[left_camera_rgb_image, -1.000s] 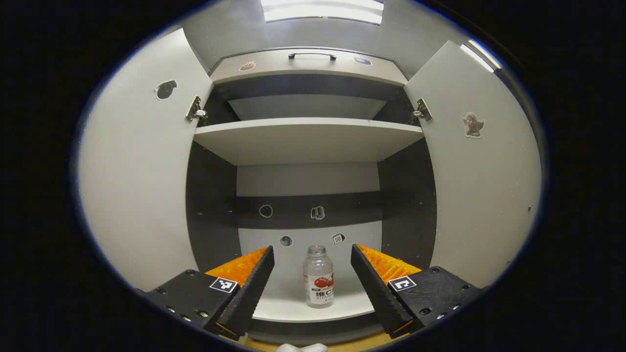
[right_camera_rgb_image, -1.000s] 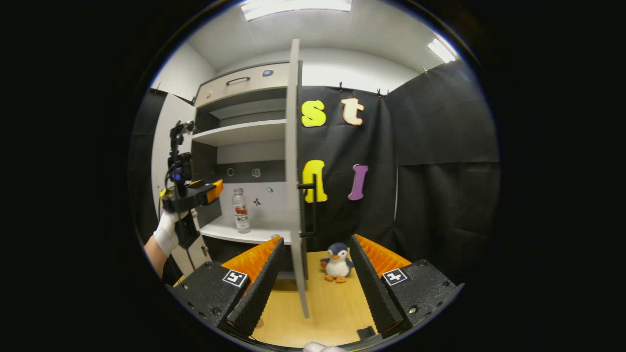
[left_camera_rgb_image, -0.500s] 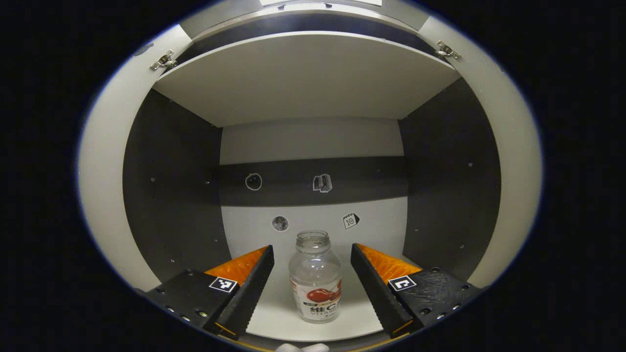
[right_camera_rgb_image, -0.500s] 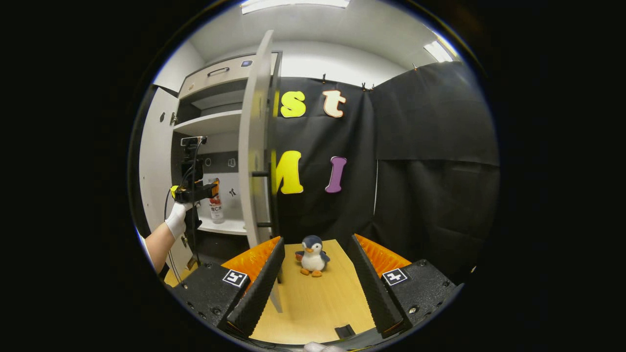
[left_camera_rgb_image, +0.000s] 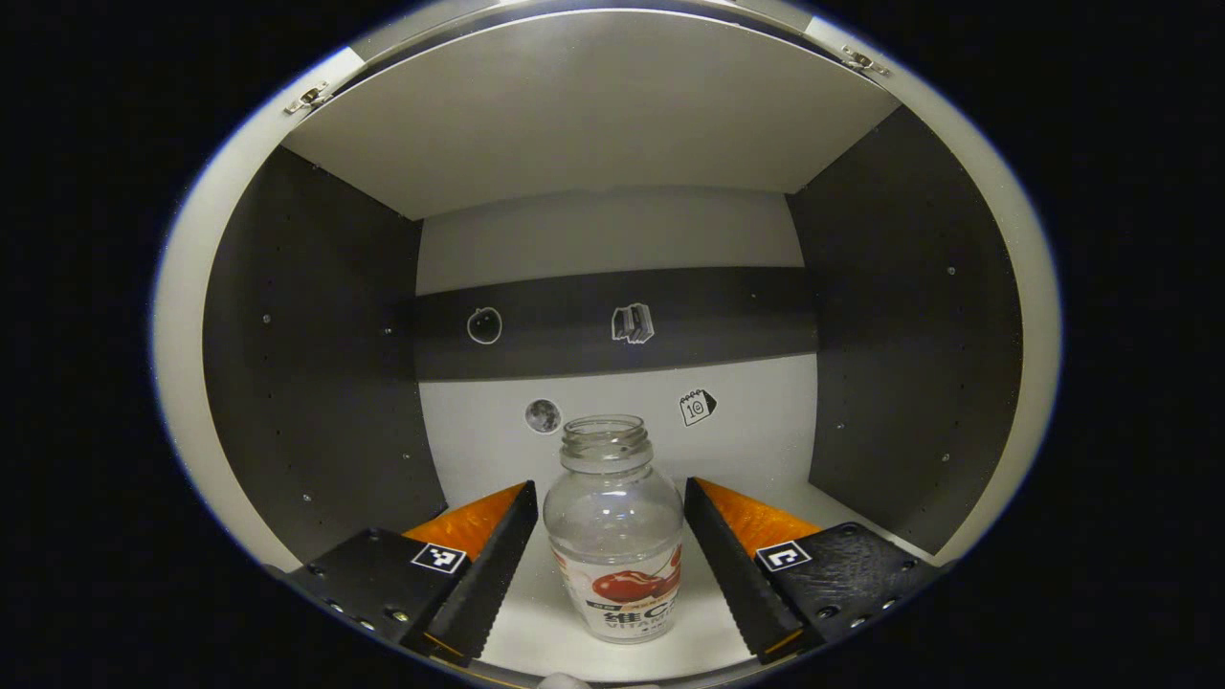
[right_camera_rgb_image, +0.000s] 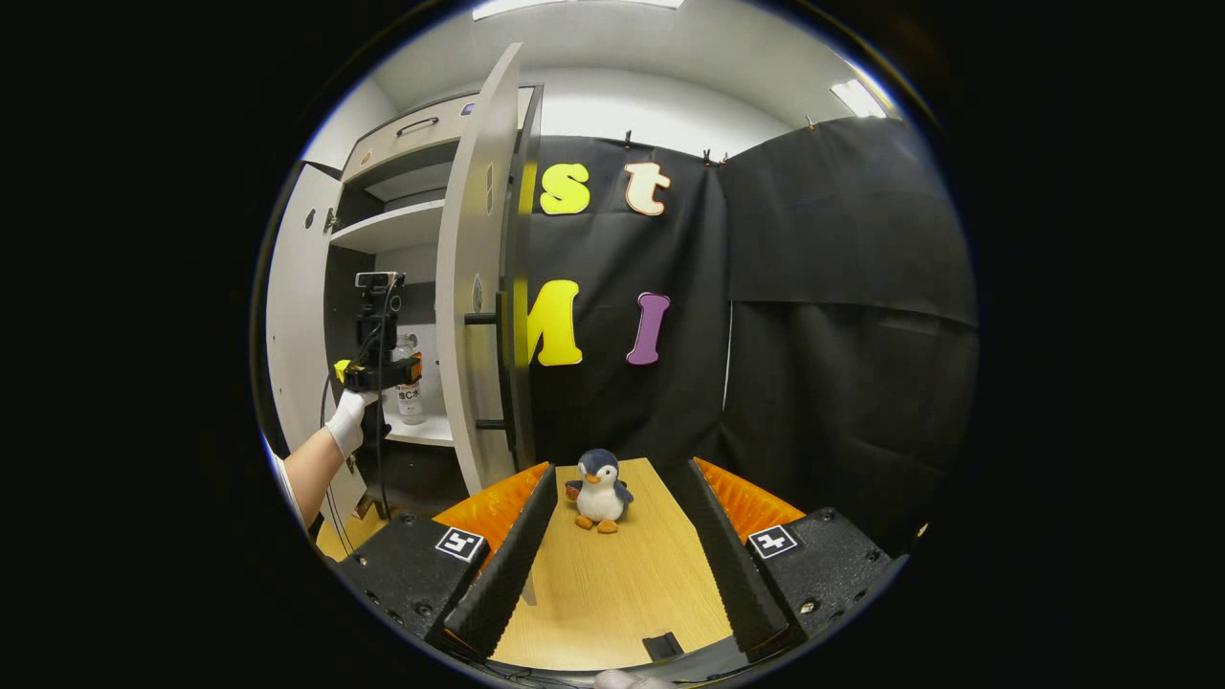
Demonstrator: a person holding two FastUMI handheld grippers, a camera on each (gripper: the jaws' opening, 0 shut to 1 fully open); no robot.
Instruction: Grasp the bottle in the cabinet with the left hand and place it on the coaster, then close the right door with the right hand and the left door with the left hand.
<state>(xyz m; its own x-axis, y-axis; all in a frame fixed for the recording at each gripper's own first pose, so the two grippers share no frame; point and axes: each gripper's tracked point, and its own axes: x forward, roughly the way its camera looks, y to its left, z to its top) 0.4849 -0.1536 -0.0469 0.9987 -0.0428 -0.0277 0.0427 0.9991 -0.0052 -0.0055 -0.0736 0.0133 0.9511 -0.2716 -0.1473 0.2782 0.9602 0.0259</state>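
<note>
A clear, capless bottle [left_camera_rgb_image: 618, 541] with a red fruit label stands upright on the cabinet's lower shelf [left_camera_rgb_image: 536, 627]. My left gripper [left_camera_rgb_image: 609, 498] is open, its fingers flanking the bottle with small gaps on both sides. In the right gripper view the left gripper [right_camera_rgb_image: 383, 371], held by a gloved hand [right_camera_rgb_image: 345, 433], reaches into the cabinet at the bottle [right_camera_rgb_image: 411, 400]. My right gripper [right_camera_rgb_image: 612, 478] is open over the wooden table [right_camera_rgb_image: 612, 584], holding nothing. The right door [right_camera_rgb_image: 474, 306] stands open, edge toward me; the left door [right_camera_rgb_image: 292, 316] is open too.
A plush penguin [right_camera_rgb_image: 599, 490] sits on the table ahead of my right gripper. A shelf [left_camera_rgb_image: 593, 105] roofs the compartment close above the bottle. Dark side walls [left_camera_rgb_image: 316, 354] close it in left and right. A small black object [right_camera_rgb_image: 660, 646] lies near the table's front edge.
My left gripper has pushed deeper into the cabinet, so the bottle now stands between its fingers. The right gripper view has swung right, away from the cabinet.
</note>
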